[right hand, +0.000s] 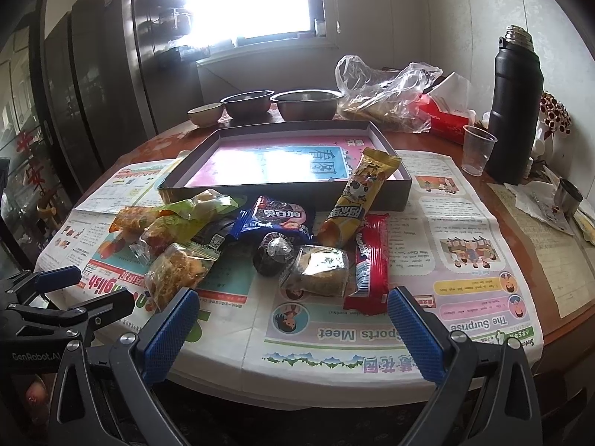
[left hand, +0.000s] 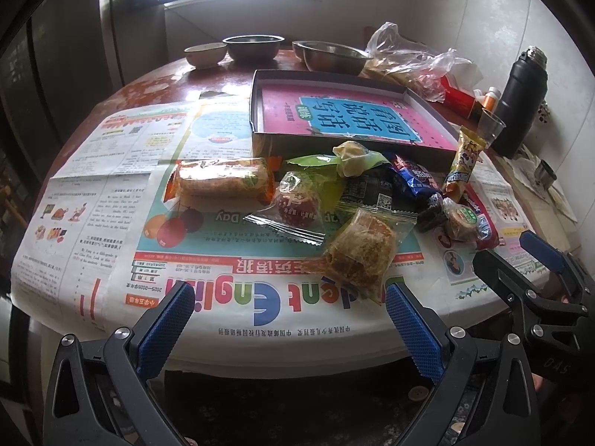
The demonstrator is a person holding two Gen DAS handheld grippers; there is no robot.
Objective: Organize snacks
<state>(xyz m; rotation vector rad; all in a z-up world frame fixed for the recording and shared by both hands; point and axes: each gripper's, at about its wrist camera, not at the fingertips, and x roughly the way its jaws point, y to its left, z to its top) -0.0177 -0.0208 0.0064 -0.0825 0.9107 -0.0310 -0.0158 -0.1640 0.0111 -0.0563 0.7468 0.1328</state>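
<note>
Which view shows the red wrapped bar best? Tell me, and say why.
The right wrist view: the red wrapped bar lies nearly whole, just beyond the open right gripper. In the left wrist view only a strip shows, behind a round wrapped cake.

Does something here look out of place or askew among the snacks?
Yes. The yellow snack stick leans tilted on the wall of the shallow box, half in, half out. The other snacks lie in a loose heap on the newspaper.
</note>
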